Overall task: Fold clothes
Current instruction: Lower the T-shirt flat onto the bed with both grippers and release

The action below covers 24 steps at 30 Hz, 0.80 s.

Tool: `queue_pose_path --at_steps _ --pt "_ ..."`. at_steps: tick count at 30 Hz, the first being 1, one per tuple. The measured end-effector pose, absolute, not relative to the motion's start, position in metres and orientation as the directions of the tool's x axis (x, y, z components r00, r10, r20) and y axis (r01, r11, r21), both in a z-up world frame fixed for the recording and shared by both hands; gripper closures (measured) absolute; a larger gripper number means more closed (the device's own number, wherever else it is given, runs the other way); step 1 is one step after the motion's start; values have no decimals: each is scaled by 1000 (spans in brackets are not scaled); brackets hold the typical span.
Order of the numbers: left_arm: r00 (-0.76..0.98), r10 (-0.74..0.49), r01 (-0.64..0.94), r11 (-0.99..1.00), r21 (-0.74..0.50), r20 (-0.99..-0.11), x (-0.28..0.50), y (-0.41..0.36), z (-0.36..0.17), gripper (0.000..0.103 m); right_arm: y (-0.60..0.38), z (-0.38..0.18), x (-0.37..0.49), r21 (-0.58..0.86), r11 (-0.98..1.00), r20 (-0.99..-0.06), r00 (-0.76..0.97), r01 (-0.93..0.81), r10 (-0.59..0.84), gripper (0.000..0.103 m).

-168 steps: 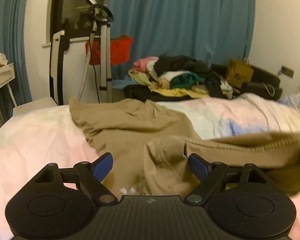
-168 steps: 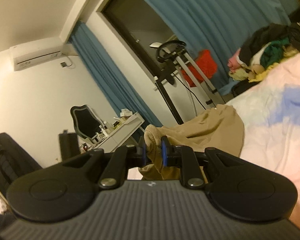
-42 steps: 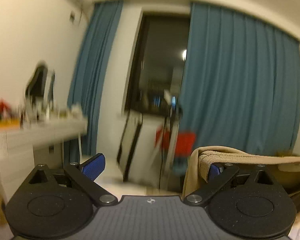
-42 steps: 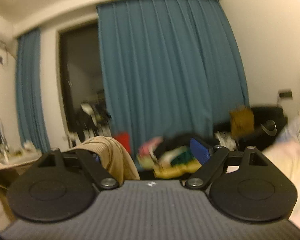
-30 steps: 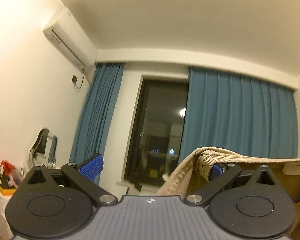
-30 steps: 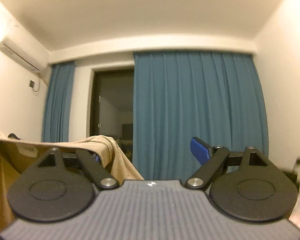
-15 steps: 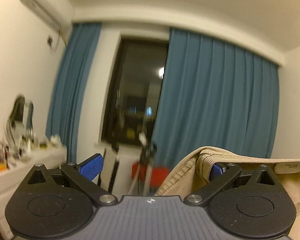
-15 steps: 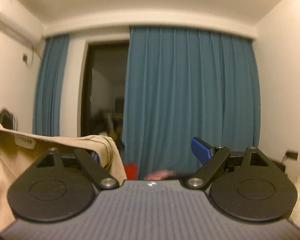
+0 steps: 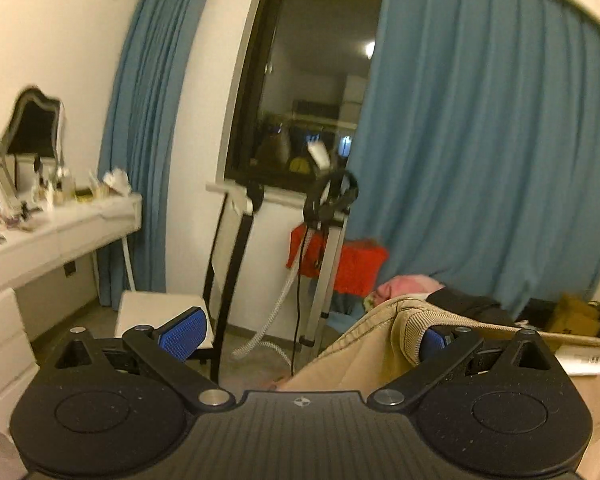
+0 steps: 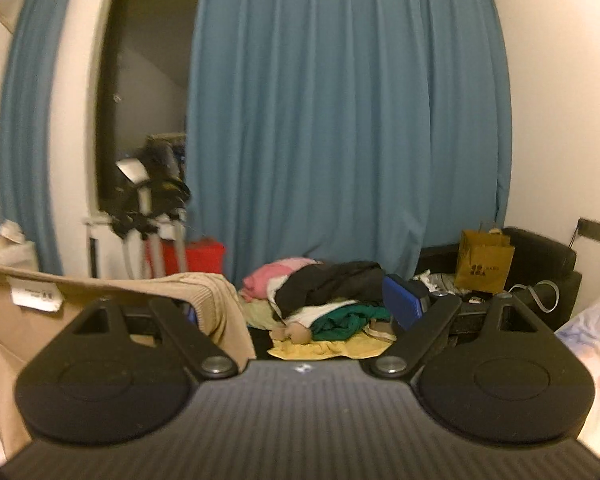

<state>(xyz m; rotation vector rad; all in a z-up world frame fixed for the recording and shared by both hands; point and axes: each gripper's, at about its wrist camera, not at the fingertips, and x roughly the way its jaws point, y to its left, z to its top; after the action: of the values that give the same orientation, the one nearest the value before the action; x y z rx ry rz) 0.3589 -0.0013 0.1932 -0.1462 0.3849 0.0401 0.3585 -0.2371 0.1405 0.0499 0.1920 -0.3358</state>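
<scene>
At lower right of the left wrist view, a tan sweater hangs hooked over one finger of the left gripper, jaws apart; the right gripper, also spread, carries its other end at lower left. No fold looks made yet.

Each claw is built of matte black plastic. On the left claw, a ribbed central plate is flanked by two round housings with recessed discs, and two angled link arms are pinned with silver screws. A small round emblem is printed at the plate's front edge. The fingertips are faced with blue, finely dotted pads. The right claw is made alike, with blue pads.
</scene>
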Motion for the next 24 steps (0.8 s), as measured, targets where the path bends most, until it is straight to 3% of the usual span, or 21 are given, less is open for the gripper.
queue_pose_path --at_steps 3,8,13,17,21,24 --pt "900 27 -83 990 -111 -434 441 -17 115 0 -255 70 428 11 936 -245 908 352 -339 16" --pt "839 8 -62 995 -81 -543 541 -21 -15 0 -277 -65 516 23 938 -419 856 345 -304 16" --pt "591 -152 90 988 -122 -793 615 -19 -119 4 -274 -149 570 -69 971 -636 740 229 -220 16" --pt "504 -150 165 983 -76 -850 621 -26 -141 4 -256 -156 583 -69 995 -727 678 75 -102 16" --pt "562 -116 239 971 27 -819 596 -38 -115 2 -244 -123 556 23 999 -704 710 40 -12 17" --pt "622 -145 271 962 38 -769 548 -43 -86 0 -233 -95 521 40 998 -655 756 42 -6 17"
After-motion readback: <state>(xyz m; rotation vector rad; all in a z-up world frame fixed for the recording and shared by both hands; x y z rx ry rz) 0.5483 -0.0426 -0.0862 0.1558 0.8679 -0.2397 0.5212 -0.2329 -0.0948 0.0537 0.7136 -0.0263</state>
